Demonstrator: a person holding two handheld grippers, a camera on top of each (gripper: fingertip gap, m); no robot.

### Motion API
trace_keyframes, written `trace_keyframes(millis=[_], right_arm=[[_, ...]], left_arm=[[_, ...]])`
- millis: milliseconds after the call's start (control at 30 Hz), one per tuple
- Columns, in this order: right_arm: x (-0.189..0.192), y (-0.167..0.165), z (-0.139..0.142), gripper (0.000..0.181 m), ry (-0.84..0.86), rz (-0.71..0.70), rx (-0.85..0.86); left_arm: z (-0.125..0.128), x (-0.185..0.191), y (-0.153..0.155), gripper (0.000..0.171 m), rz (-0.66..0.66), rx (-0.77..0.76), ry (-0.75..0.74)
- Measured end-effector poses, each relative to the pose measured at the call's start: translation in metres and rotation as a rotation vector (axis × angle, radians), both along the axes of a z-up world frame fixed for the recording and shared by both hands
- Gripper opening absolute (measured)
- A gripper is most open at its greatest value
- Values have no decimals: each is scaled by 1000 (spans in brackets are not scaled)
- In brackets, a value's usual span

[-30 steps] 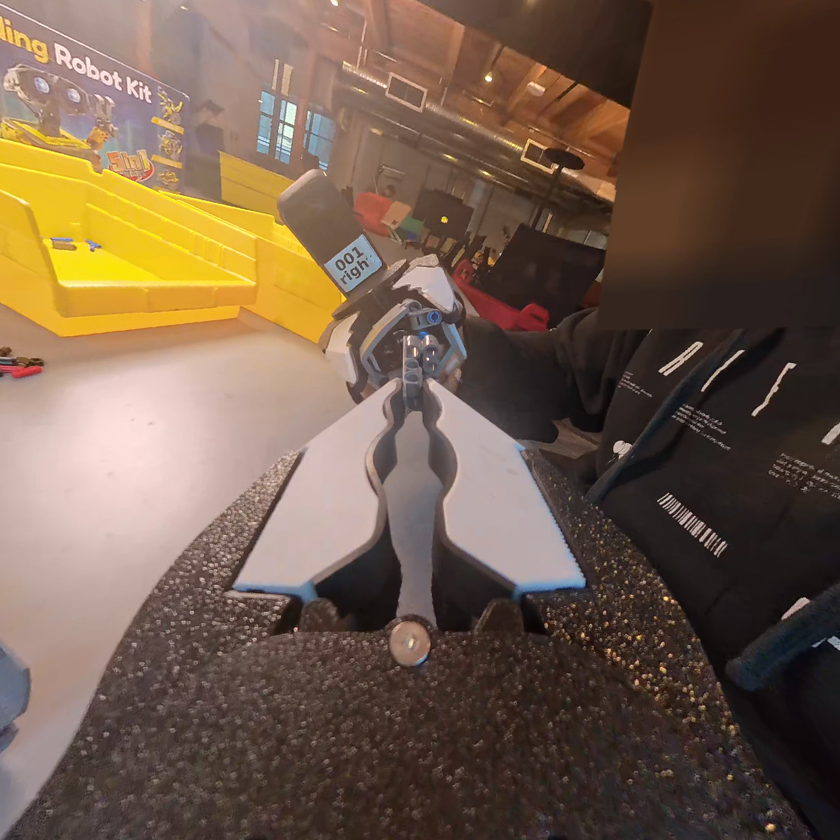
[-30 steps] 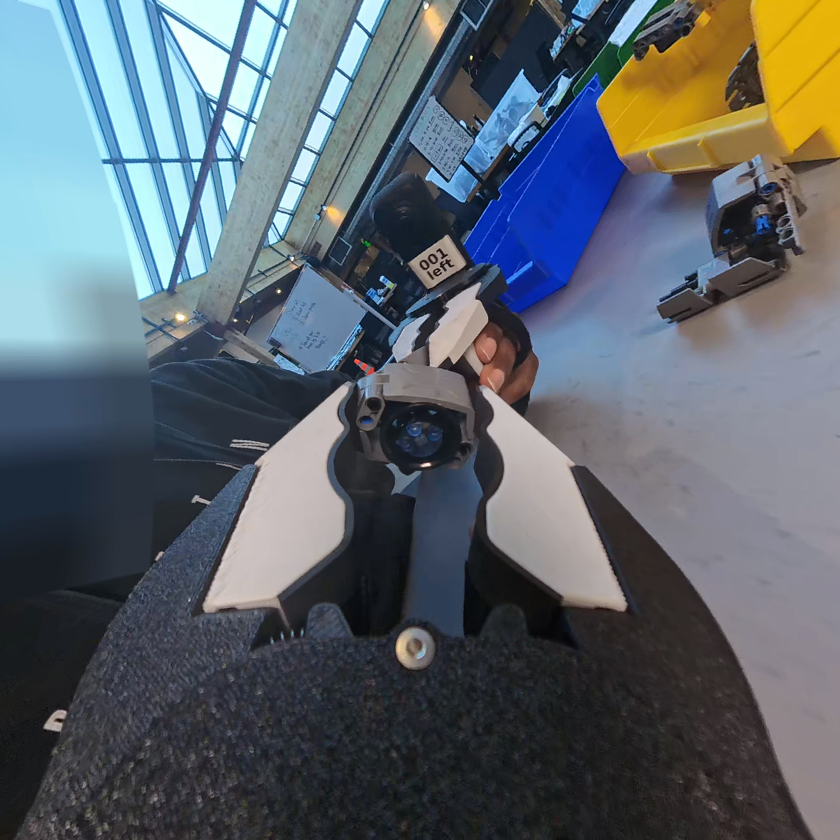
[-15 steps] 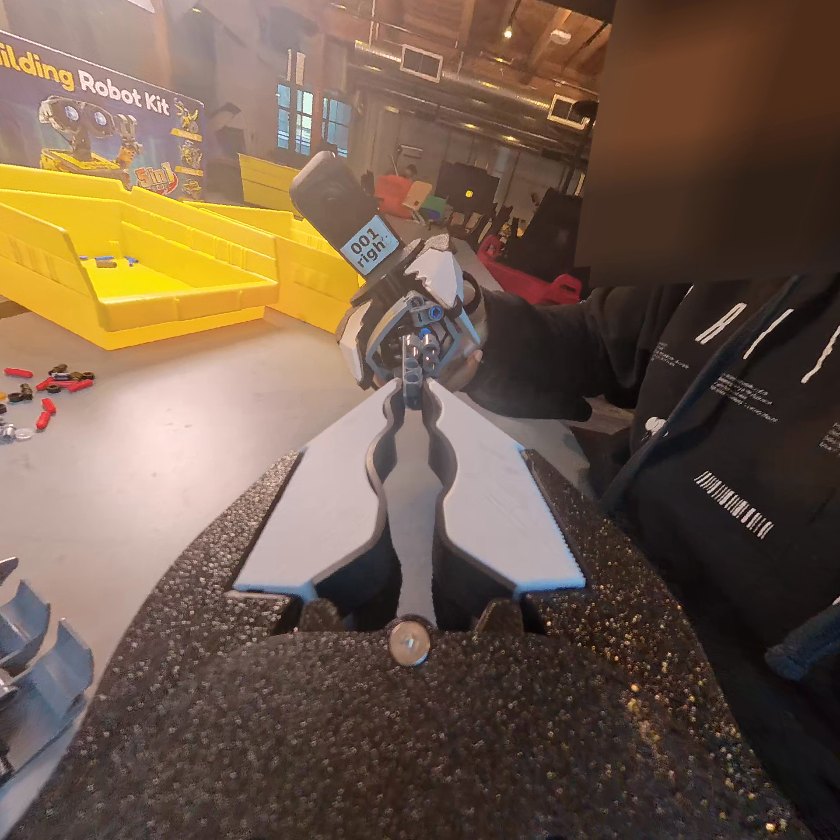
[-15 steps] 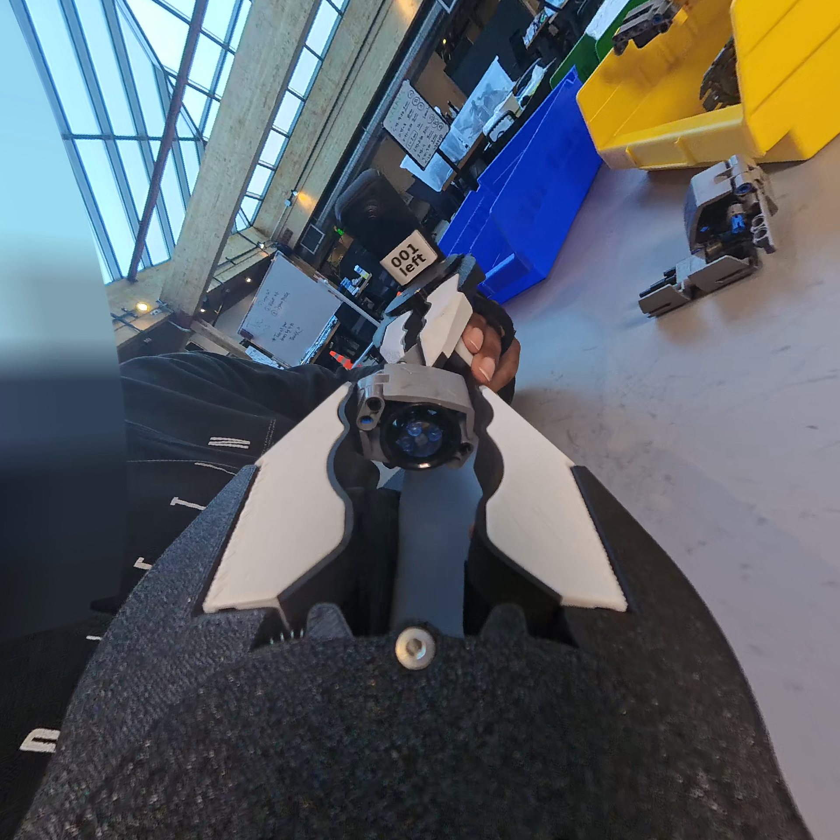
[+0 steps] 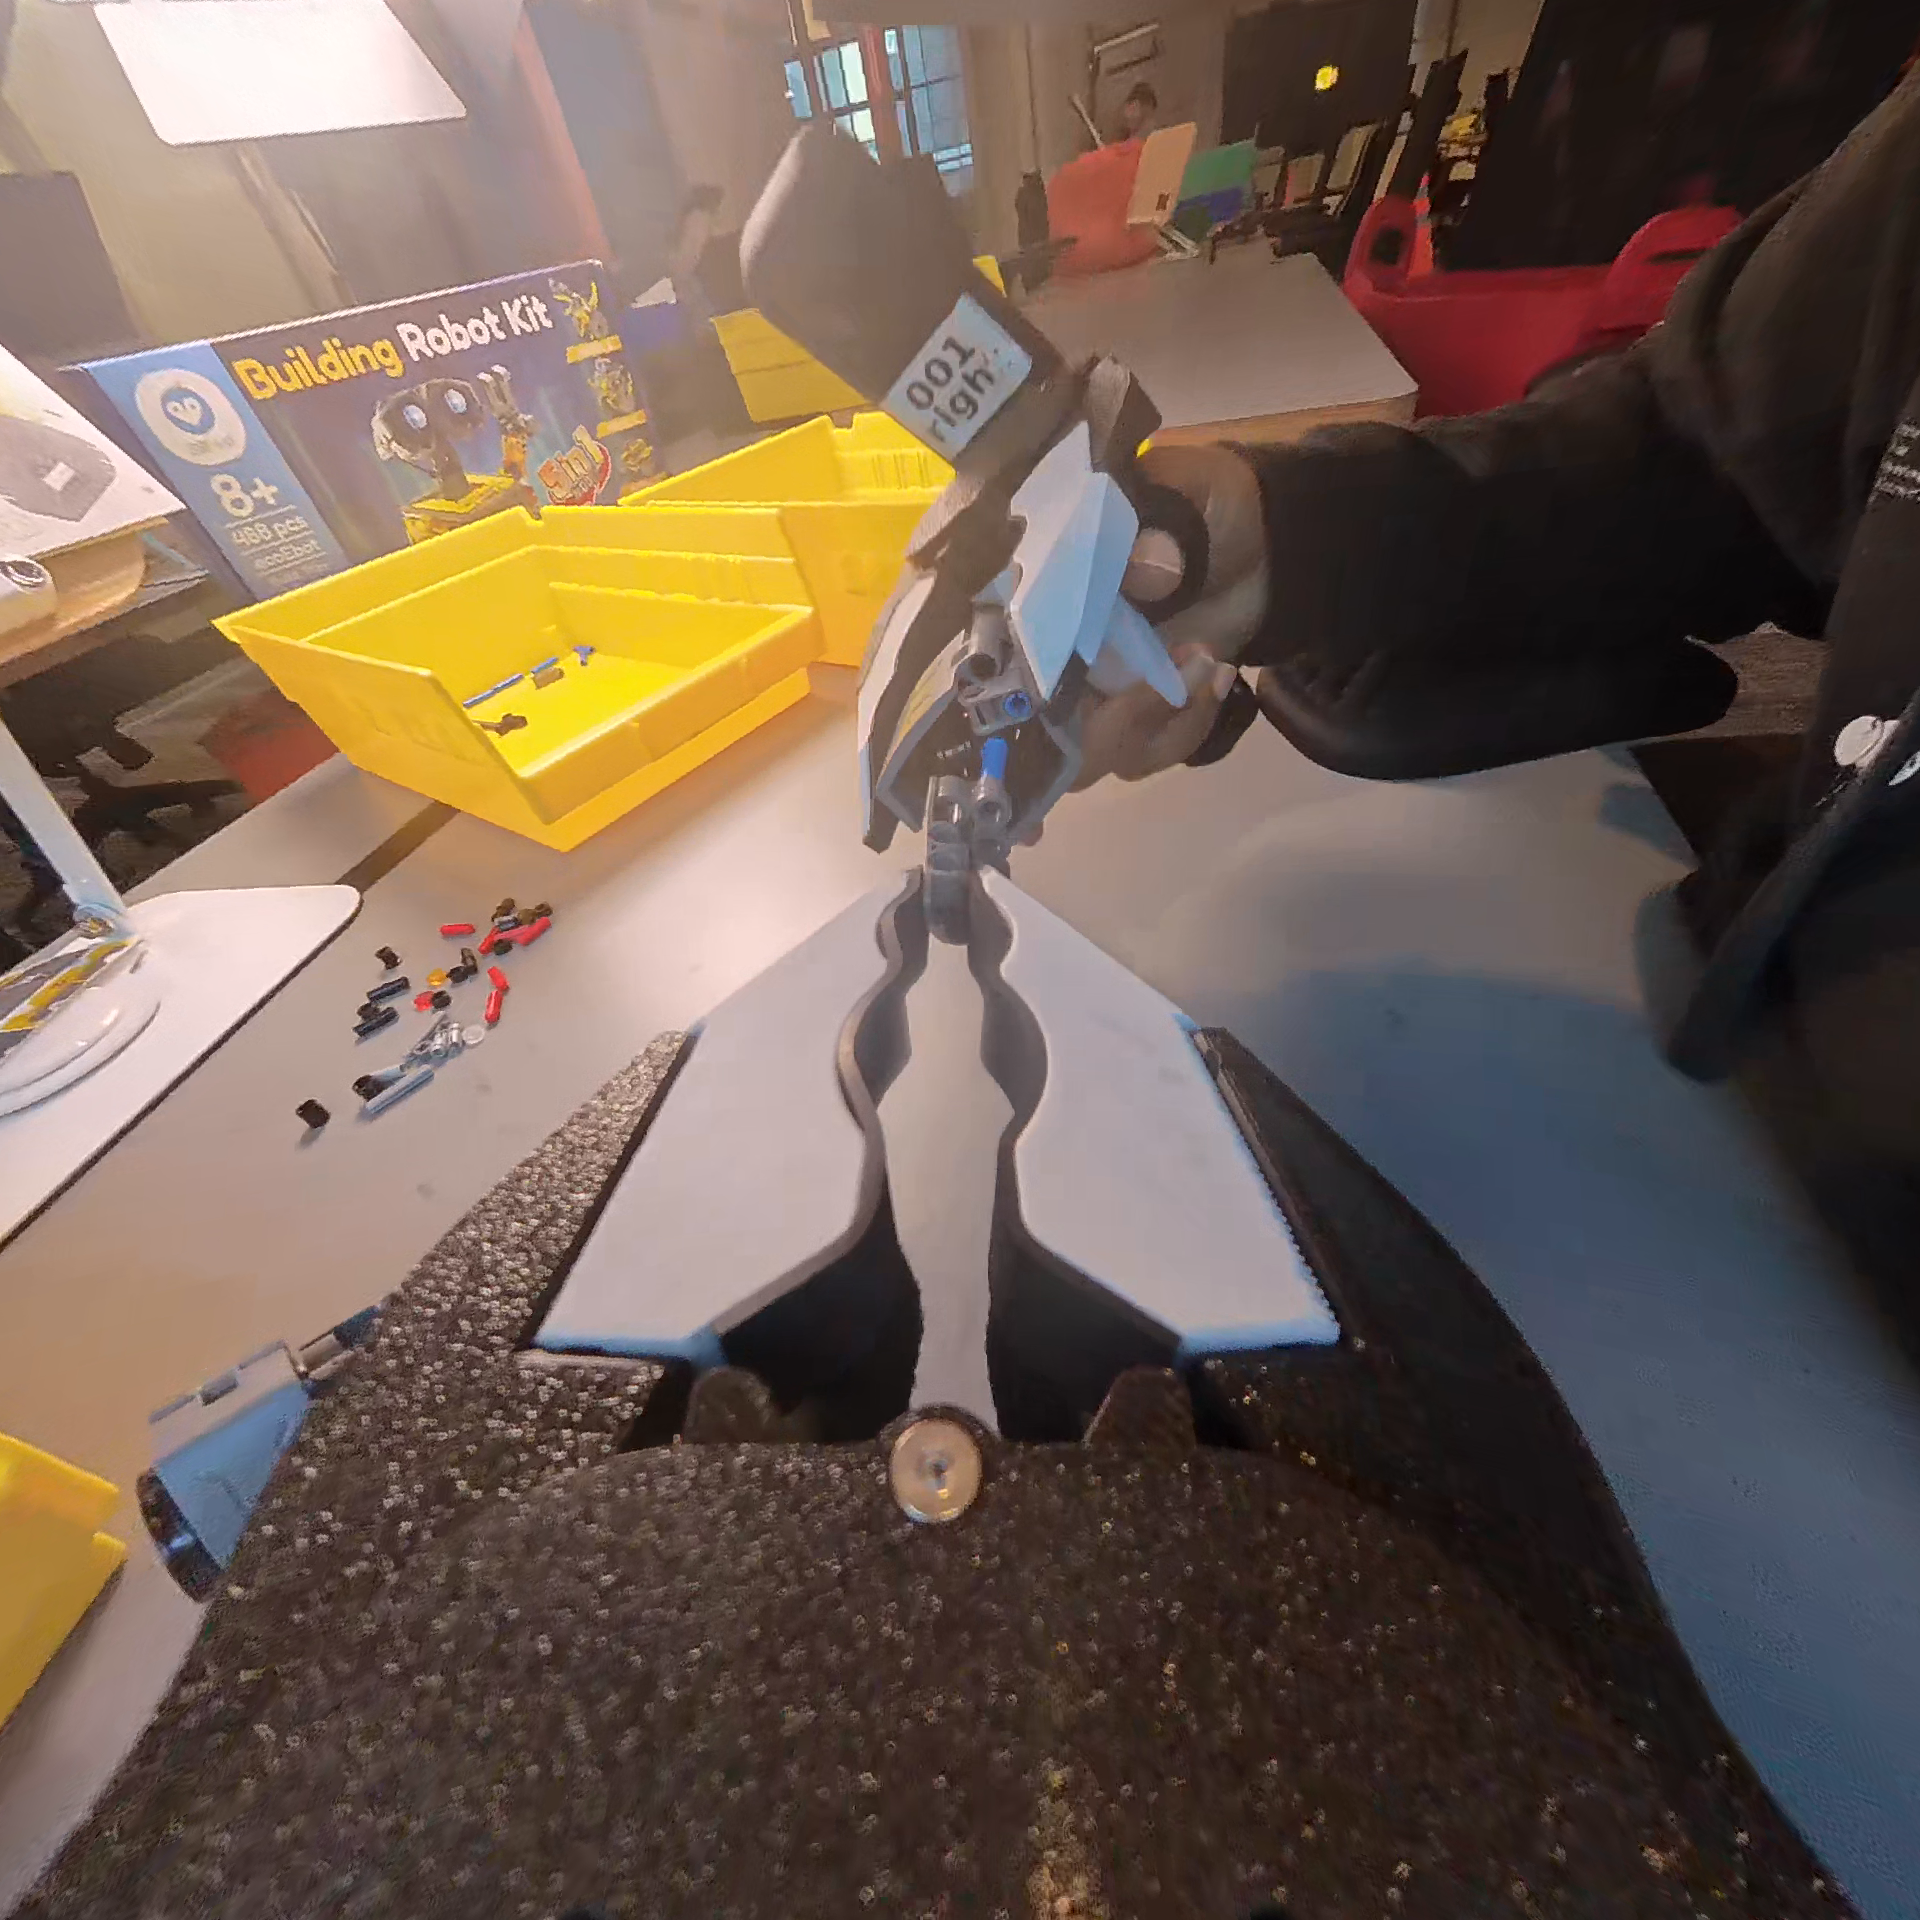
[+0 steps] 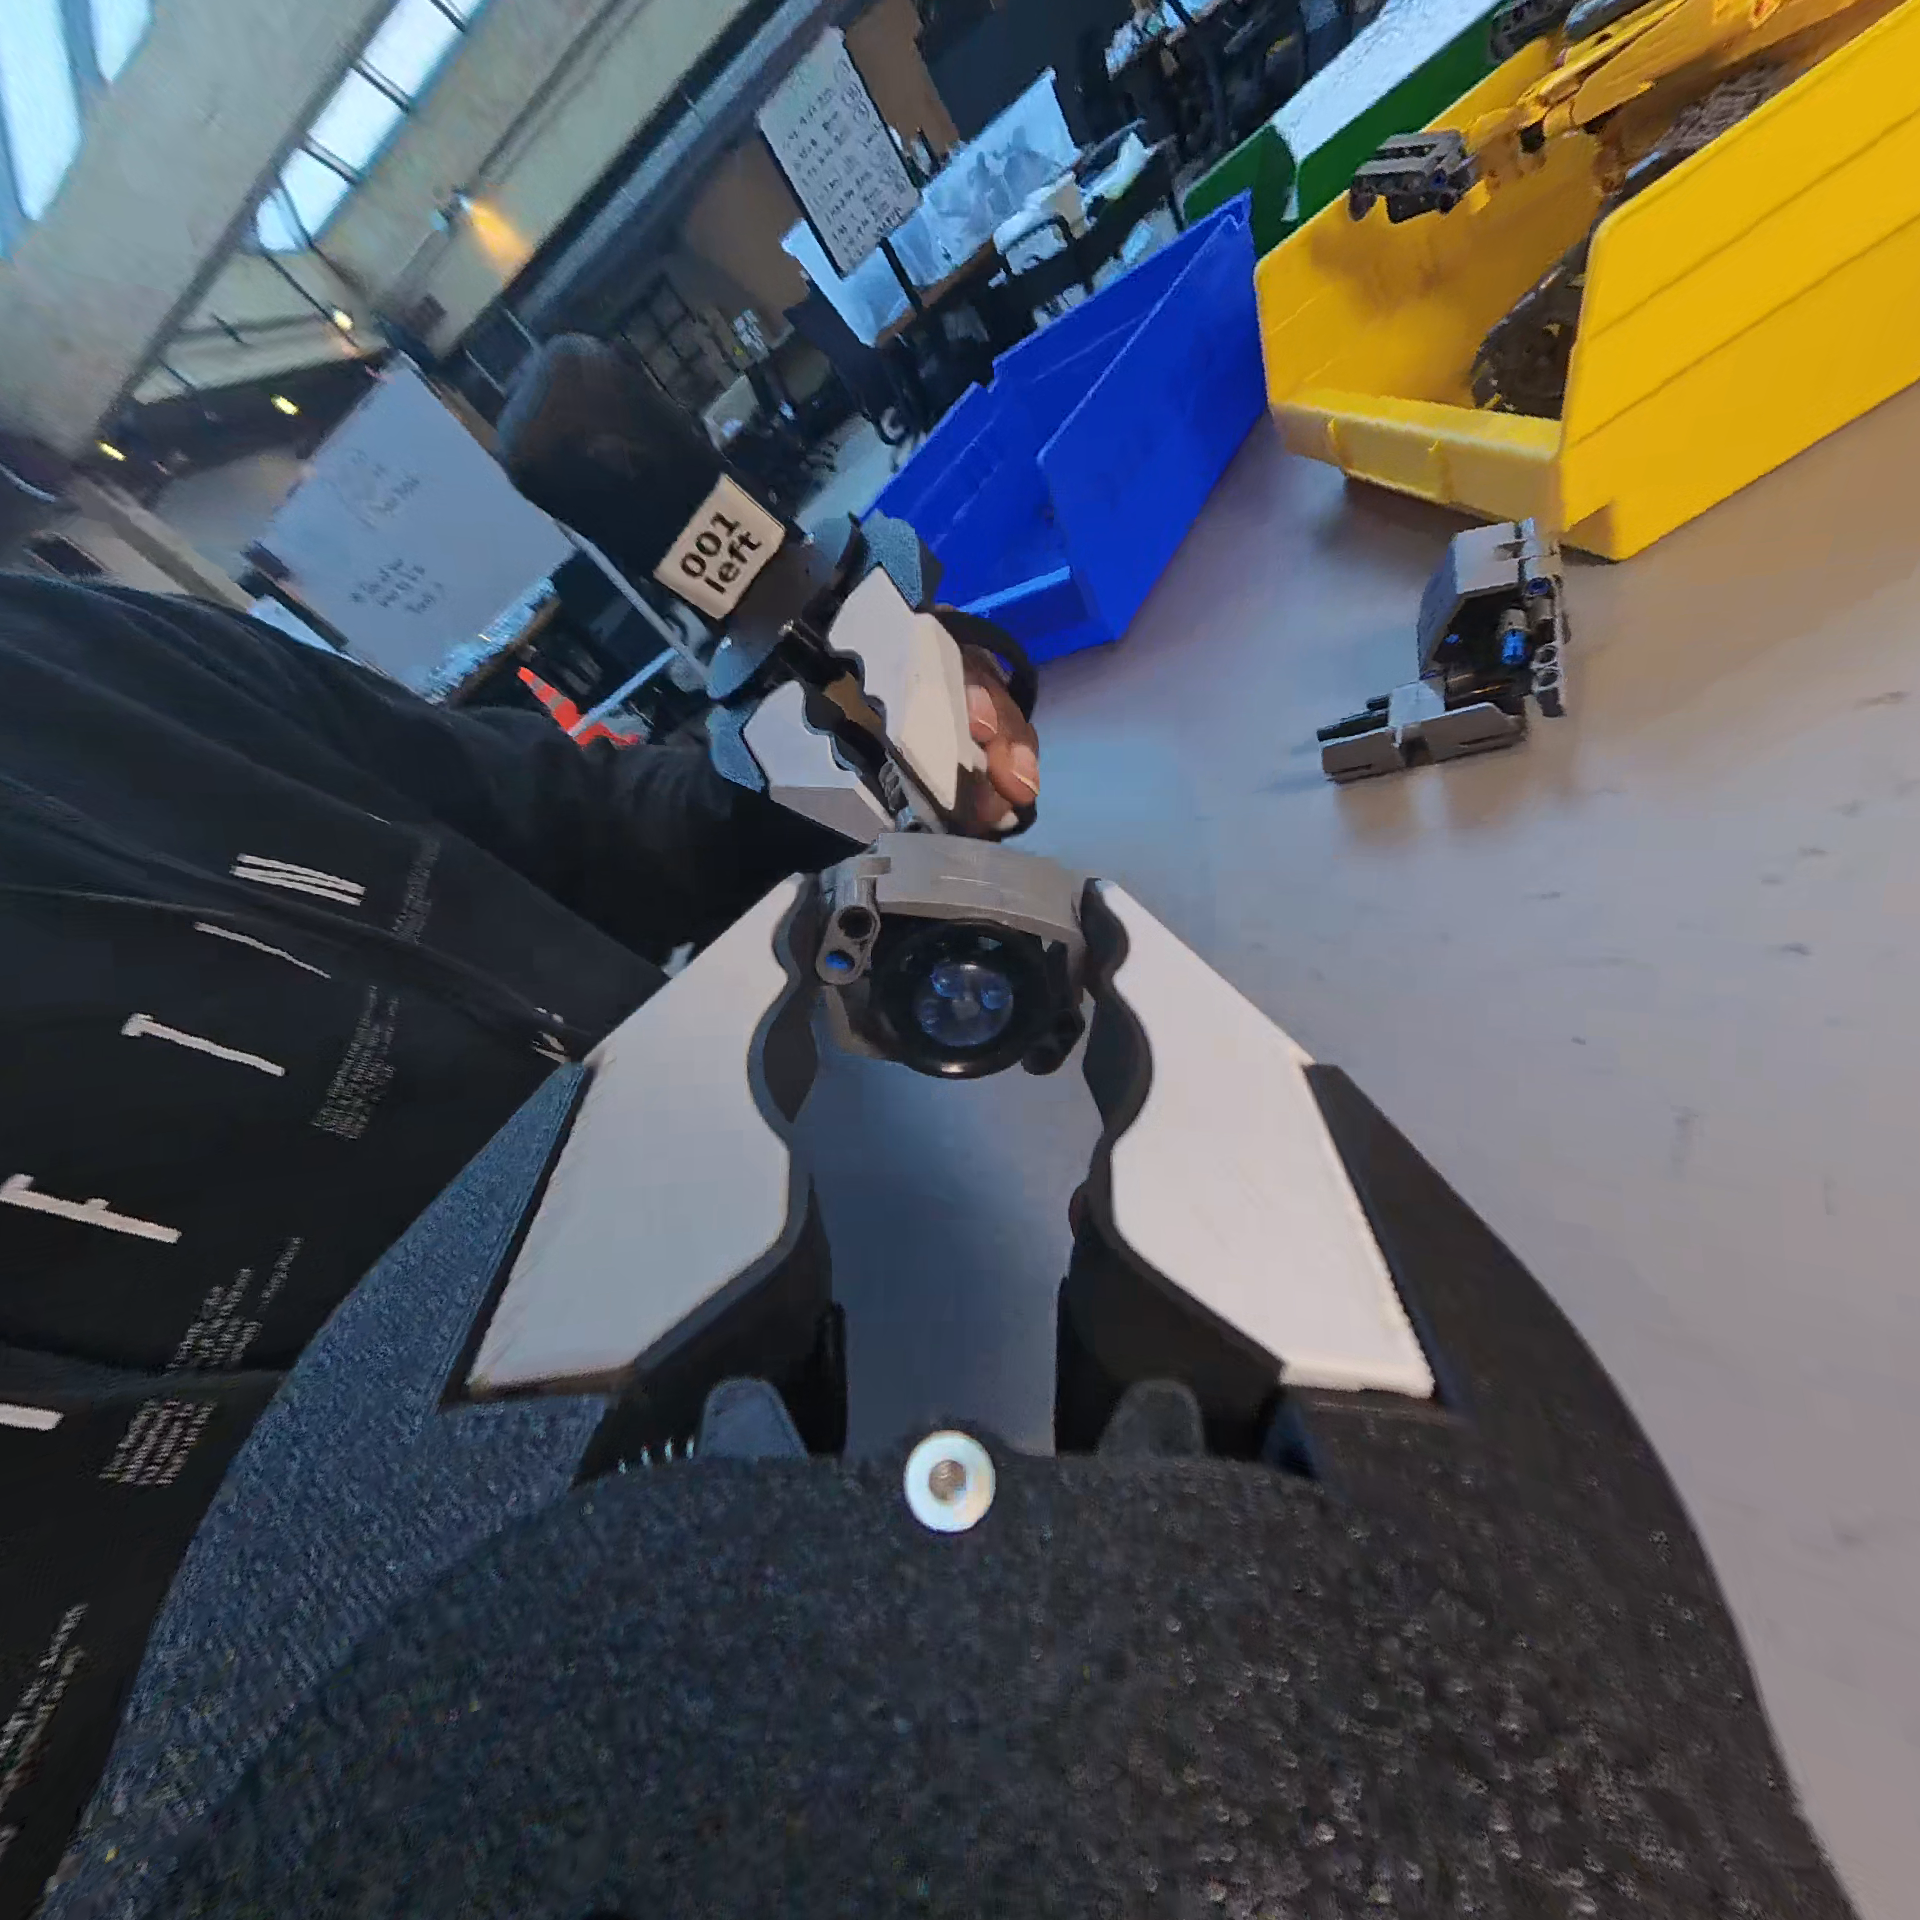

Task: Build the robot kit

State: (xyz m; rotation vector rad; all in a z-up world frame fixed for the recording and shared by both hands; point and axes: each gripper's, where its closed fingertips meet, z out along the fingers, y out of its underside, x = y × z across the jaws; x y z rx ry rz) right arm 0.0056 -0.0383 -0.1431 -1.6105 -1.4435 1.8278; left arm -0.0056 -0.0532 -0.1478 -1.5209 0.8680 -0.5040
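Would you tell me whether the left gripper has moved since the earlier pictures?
Yes. In its own view, the fixed yellow plastic bin has shifted rightward and the scattered small parts now lie closer, so the left gripper tilted downward towards the grey table.

Our right tongs (image 6: pixel 951 966) clamp a grey block assembly (image 6: pixel 951 982) with a dark round lens; our left tongs (image 6: pixel 914 805) meet its far side. On the counter (image 6: pixel 1558 1039) beyond, a small grey model (image 6: pixel 1465 670) sits just beside a yellow bin (image 6: pixel 1662 343), next to a blue bin (image 6: pixel 1101 468).
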Motion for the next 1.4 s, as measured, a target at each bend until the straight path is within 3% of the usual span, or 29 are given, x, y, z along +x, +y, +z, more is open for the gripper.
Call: trace_keyframes(millis=[167, 433, 767, 900, 967, 1000, 1067, 1267, 1333, 1400], right_arm=[[-2, 1, 2, 47, 40, 22, -141], [-5, 1, -3, 47, 47, 25, -209], [-2, -4, -13, 47, 30, 64, -79], [-6, -12, -30, 47, -11, 71, 106], [-7, -11, -14, 47, 62, 68, -37], [-7, -7, -5, 46, 86, 66, -100], [-9, -8, -10, 47, 71, 60, 53], [-9, -2, -2, 47, 113, 31, -67], [-9, 2, -15, 48, 42, 20, 4], [-9, 9, -39, 48, -49, -11, 206]], left_arm=[[2, -2, 2, 6, 47, 73, 81], [0, -6, 3, 6, 106, 166, 211], [-10, -2, 0, 6, 36, 87, 187], [-15, 17, -7, 5, -37, 15, 147], [-2, 5, 7, 5, 57, 47, 152], [4, -1, 10, 5, 65, 33, 118], [13, -5, 9, 5, 40, 4, 18], [25, -15, 10, 6, -11, -144, -313], [26, -21, 13, 6, -13, -194, -400], [26, -25, 16, 6, -11, -229, -461]])
